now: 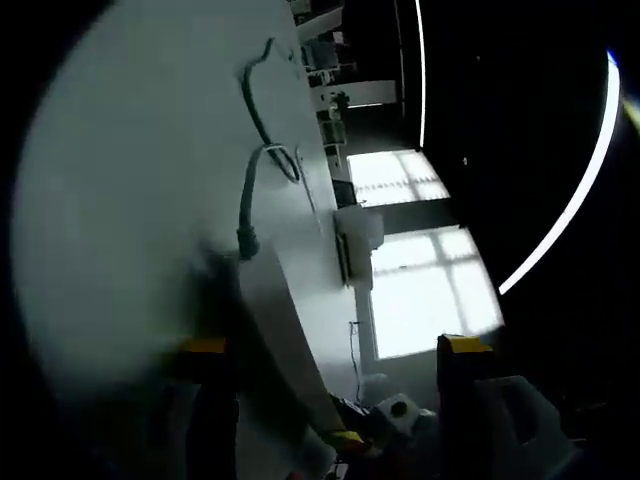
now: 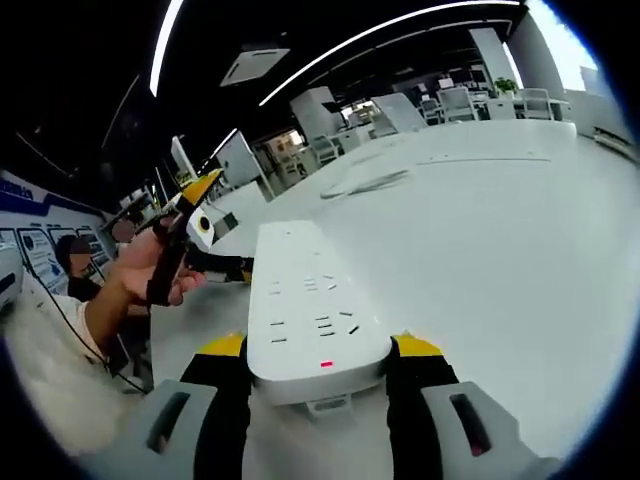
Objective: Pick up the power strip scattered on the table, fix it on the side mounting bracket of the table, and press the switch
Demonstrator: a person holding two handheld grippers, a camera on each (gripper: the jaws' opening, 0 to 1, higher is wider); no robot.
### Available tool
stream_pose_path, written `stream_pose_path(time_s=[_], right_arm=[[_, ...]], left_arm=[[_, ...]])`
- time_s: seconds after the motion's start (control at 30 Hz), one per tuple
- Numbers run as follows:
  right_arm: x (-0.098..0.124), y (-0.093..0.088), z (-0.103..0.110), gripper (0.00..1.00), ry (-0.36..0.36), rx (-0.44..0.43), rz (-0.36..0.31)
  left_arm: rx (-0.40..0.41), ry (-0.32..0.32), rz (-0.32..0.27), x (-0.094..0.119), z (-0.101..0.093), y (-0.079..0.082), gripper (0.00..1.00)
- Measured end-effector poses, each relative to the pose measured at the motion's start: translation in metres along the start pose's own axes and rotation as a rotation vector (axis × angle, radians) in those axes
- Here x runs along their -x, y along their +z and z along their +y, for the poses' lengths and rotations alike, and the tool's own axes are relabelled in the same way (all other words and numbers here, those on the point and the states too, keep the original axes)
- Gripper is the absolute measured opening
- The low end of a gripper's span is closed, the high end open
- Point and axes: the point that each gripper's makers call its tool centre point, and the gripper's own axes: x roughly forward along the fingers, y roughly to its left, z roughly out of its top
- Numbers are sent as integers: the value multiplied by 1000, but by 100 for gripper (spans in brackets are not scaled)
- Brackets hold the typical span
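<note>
While right gripper point(image 2: 320, 375) jaws clamp it, power strip point(image 2: 312, 310) lies between

The power strip point(image 2: 312, 315) is white with dark grey socket slots and a small red light near its lower end, and it lies over a white tabletop point(image 2: 500, 230) that fills the right of the right gripper view. The right gripper point(image 2: 320, 385) has black fingers point(image 2: 412, 400) with yellow tips on pale grey bodies. At the left, a hand point(image 2: 150, 270) holds the black and yellow left gripper point(image 2: 195, 225); in the left gripper view a grey cable point(image 1: 247, 205) crosses the pale tabletop.
</note>
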Motion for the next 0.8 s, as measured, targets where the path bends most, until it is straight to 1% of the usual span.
stream_pose_path(time_s=[0.13,0.23,0.4,0.8], right_arm=[[0,0,-1,49,0,0,0],[0,1,-2,49,1,-1,0],[0,2,-5,49,1,0,1],[1,4,-12,49,-1,5,1]], left_arm=[[8,3,-19,-4,1,3,84],[20,0,-23,-7,2,4,81],[29,5,-40,-11,3,5,81],[50,1,-71,-14,3,8,77]])
